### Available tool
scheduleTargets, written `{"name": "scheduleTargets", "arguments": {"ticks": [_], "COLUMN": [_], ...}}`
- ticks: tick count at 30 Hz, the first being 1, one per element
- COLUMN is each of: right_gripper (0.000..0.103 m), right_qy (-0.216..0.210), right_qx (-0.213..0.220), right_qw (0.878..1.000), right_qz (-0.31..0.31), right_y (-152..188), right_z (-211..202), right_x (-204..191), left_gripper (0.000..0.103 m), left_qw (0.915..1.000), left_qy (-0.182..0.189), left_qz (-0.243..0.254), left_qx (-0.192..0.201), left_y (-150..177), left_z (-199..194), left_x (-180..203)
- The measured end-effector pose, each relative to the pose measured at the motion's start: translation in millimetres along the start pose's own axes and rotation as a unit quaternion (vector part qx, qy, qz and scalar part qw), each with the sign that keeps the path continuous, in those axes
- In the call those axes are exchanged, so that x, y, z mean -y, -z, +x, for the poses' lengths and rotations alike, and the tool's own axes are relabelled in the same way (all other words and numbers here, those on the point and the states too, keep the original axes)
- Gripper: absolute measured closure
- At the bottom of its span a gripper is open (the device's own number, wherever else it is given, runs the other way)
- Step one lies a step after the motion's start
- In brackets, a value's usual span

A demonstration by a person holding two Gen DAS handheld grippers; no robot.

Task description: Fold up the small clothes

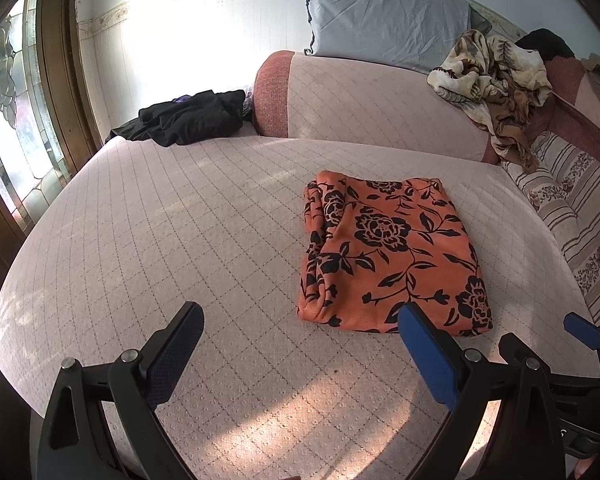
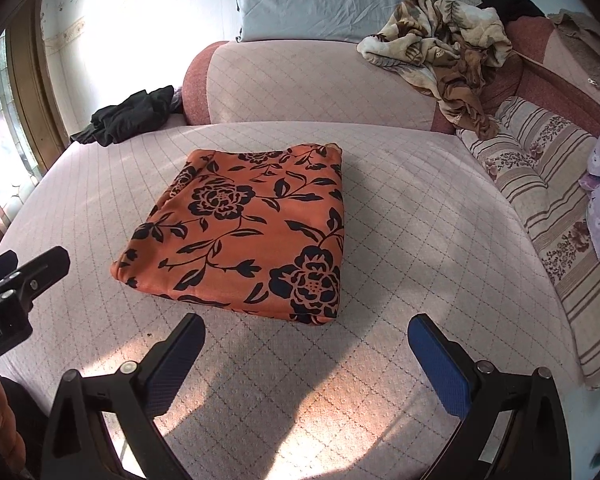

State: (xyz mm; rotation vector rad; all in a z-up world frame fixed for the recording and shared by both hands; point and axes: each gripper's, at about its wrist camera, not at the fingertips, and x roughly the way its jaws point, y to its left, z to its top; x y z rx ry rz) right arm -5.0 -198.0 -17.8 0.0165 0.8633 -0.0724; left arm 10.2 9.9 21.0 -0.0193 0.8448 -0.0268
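Quilted pink sofa seat [image 2: 400, 200] carried the orange floral garment [image 2: 252, 232], already folded into a compact rectangle lying flat with its long axis running away from the grippers. Both the left gripper [image 1: 300, 344] and the right gripper [image 2: 306, 344] hovered spread and empty just short of its near edge, the right one squarely facing it and so better placed.

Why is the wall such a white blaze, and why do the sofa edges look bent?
Left wrist view: sunlight from the stained-glass window overexposes the wall; the fisheye lens bows the pink quilted sofa seat. Right wrist view: same glare; gripper shadows fall before the folded orange floral garment.
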Motion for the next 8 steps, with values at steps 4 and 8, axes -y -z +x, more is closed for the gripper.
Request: {"name": "scheduleTargets", "arguments": {"ticks": [4, 8], "right_gripper": [0.000, 0.000], "right_qy": [0.001, 0.002], "right_qx": [-0.002, -0.002], "right_qw": [1.000, 1.000], "right_qz": [0.007, 0.007], "right_y": [-1, -3], "right_z": [3, 5], "right_x": [5, 8], "left_gripper": [0.005, 0.005], "left_qw": [0.9999, 0.9998], "left_qy": [0.007, 0.011], "left_qz": [0.010, 0.015], "left_qx": [0.004, 0.006], "left_y": [-3, -6], "left_z": [1, 2], "left_x": [8, 16]}}
